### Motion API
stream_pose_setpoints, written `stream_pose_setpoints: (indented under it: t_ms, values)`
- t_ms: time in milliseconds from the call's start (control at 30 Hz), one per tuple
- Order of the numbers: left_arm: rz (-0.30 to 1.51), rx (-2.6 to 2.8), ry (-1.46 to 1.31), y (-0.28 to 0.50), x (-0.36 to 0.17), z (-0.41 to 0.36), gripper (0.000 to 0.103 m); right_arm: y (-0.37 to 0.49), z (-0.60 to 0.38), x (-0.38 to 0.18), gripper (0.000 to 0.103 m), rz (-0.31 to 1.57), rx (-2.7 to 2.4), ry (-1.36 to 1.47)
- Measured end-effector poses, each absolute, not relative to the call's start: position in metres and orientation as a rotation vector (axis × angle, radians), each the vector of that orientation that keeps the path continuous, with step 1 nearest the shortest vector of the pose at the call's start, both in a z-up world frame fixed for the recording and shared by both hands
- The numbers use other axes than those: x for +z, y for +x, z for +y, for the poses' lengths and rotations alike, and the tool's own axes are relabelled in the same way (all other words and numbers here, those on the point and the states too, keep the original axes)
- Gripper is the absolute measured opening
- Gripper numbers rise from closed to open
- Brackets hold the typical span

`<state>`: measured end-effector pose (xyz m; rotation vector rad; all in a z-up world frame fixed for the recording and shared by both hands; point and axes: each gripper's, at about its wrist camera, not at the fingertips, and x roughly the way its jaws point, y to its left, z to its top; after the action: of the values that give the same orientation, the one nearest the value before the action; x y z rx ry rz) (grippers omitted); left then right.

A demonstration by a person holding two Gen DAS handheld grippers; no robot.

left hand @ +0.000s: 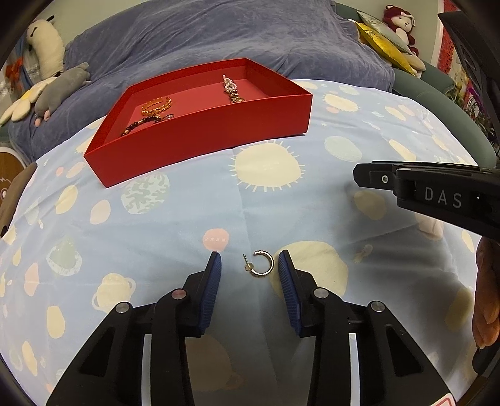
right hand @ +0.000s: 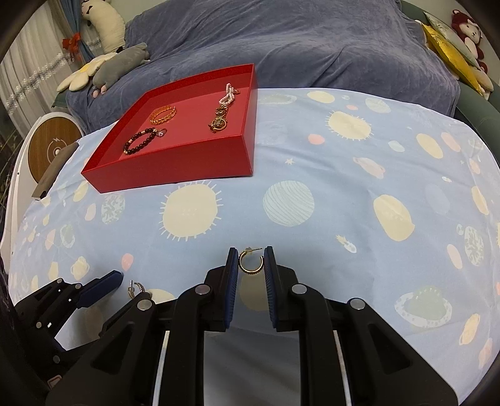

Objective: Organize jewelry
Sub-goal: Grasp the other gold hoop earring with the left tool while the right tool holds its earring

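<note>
A small gold hoop earring (left hand: 272, 264) lies on the light blue planet-print cloth (left hand: 156, 237). My left gripper (left hand: 250, 265) stands open around it, its blue pads clear of the hoop on both sides. In the right wrist view my right gripper (right hand: 251, 259) is shut on a second gold hoop earring (right hand: 250, 271), post pointing up and right. A red tray (left hand: 200, 134) further back holds a gold bangle (right hand: 162, 114), a dark bead bracelet (right hand: 139, 142), a pearl bracelet (right hand: 229, 93) and a watch (right hand: 218, 121). One blue left finger (right hand: 100, 289) shows beside the first earring (right hand: 137, 289).
Behind the cloth a blue-grey blanket (right hand: 297, 47) covers a sofa with plush toys (right hand: 122, 59) at its left end. At its right end are a yellow cushion (left hand: 381, 43) and a red plush toy (left hand: 401, 23). A round wooden-faced object (right hand: 53, 150) stands past the cloth's left edge.
</note>
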<state>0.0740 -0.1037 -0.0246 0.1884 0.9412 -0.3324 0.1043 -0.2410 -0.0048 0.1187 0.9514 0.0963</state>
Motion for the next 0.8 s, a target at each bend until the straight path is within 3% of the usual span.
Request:
stream_pose_setpoints:
  t_ms: [433,800]
  values:
    - [0.946,-0.327,0.158,0.078,-0.023,-0.098,0.015,0.105,-0.233,-0.003,0.016,0.954,0.110,0.112]
    - [0.963,-0.343,0.139,0.079,-0.021,-0.092,0.015,0.107,-0.224,0.004,0.016,0.941,0.133,0.112]
